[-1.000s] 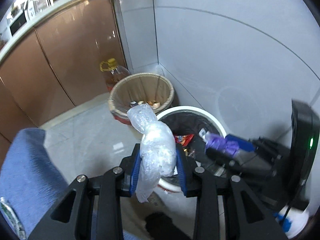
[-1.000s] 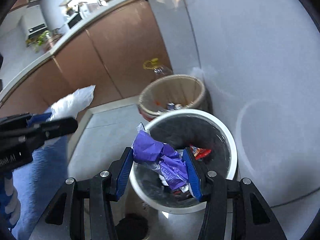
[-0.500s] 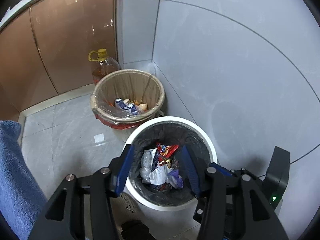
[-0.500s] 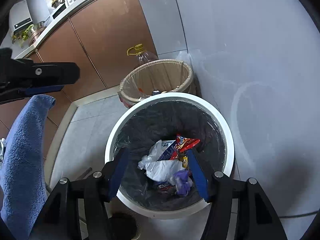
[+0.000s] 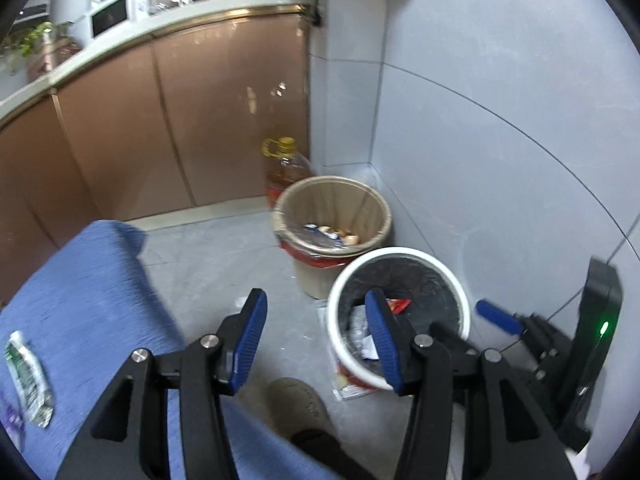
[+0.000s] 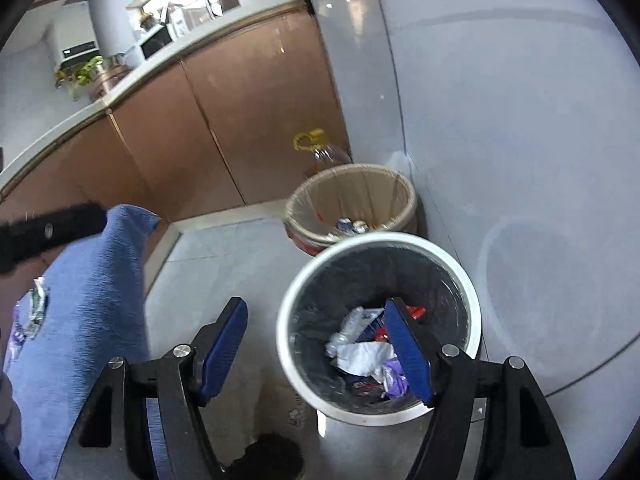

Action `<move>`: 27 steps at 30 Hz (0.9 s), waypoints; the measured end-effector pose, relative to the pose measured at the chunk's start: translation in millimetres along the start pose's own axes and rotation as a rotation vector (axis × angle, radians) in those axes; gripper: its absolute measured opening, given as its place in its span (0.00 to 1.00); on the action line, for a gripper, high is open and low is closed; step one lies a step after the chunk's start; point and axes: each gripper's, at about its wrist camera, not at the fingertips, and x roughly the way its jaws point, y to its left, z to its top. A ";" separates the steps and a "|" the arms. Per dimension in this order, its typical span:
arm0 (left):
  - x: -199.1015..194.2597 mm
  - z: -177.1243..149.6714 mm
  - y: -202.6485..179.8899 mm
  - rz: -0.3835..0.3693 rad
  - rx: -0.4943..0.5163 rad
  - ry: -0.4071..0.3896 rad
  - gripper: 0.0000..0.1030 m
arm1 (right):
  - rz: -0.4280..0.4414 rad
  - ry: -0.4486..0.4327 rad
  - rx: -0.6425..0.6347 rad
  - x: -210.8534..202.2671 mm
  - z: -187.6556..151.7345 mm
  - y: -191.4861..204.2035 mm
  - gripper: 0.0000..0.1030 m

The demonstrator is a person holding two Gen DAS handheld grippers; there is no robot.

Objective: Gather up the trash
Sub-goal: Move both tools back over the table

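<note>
The white trash bin [image 6: 380, 239] with a black liner stands on the floor by the wall. In it lie a crumpled white bag [image 6: 358, 358], a purple wrapper [image 6: 394, 376] and a red wrapper [image 6: 416, 312]. My right gripper [image 6: 316, 308] hovers above the bin's left rim, its jaws opening with nothing between them. My left gripper [image 5: 314, 304] hangs left of the same bin [image 5: 400, 254], also opening and empty. A green-white wrapper [image 5: 28, 376] lies on a blue cloth surface [image 5: 88, 300] at the left. At the right edge of the left wrist view, one blue finger [image 5: 498, 317] of the right gripper shows.
A tan bin [image 5: 332, 184] with a clear liner and scraps stands behind the white one in the corner, with an oil bottle [image 5: 285, 160] behind it. Brown cabinets [image 5: 180, 120] run along the back. A person's shoe [image 5: 300, 400] is on the grey floor below the left gripper.
Both grippers let go of their loads: the clear plastic bag and the purple wrapper now lie in the white bin. Both jaws opened wider, and both grippers rose and drew back leftward.
</note>
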 end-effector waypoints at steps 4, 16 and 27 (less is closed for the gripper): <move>-32.6 -21.0 12.1 0.054 0.002 -0.027 0.53 | 0.012 -0.027 -0.029 -23.9 3.1 20.4 0.70; -133.2 -87.5 66.3 0.175 -0.074 -0.088 0.53 | 0.077 -0.093 -0.158 -85.2 5.7 90.4 0.75; -206.4 -143.4 119.4 0.294 -0.176 -0.161 0.62 | 0.171 -0.106 -0.279 -115.8 -9.3 156.6 0.81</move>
